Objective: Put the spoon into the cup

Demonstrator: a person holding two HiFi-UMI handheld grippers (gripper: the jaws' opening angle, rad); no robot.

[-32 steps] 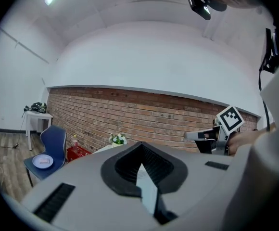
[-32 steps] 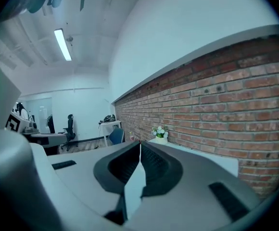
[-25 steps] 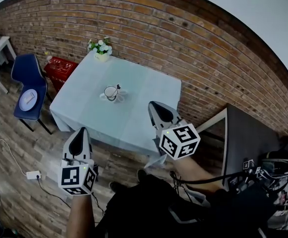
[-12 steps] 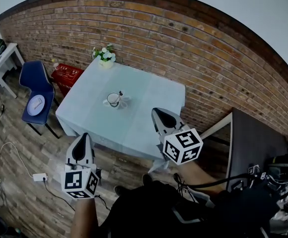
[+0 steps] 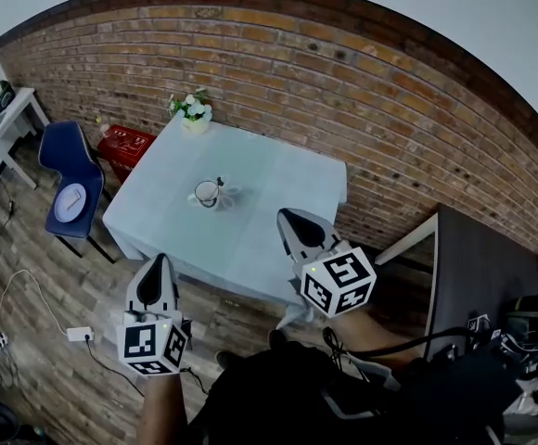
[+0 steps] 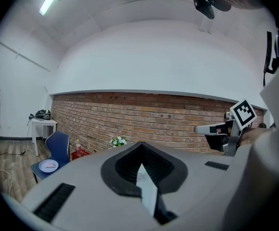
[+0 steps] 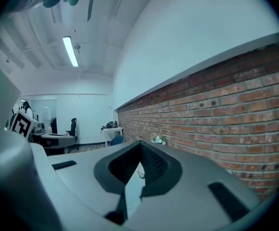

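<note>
Left tool and right tool are hovering shut, empty; the slim, stiff, dark-handled spoon is likely needing a mid-handle pinch.

Table has a smooth, matt pale cloth draped over it, and the cup on it looks like clear glass to me, a bit shiny. The wall is rough red brick with pale mortar lines, and the floor is grainy wood-look planks. The left gripper and right gripper are both smooth matt grey plastic, with black ribbed lining inside the jaws.
</note>
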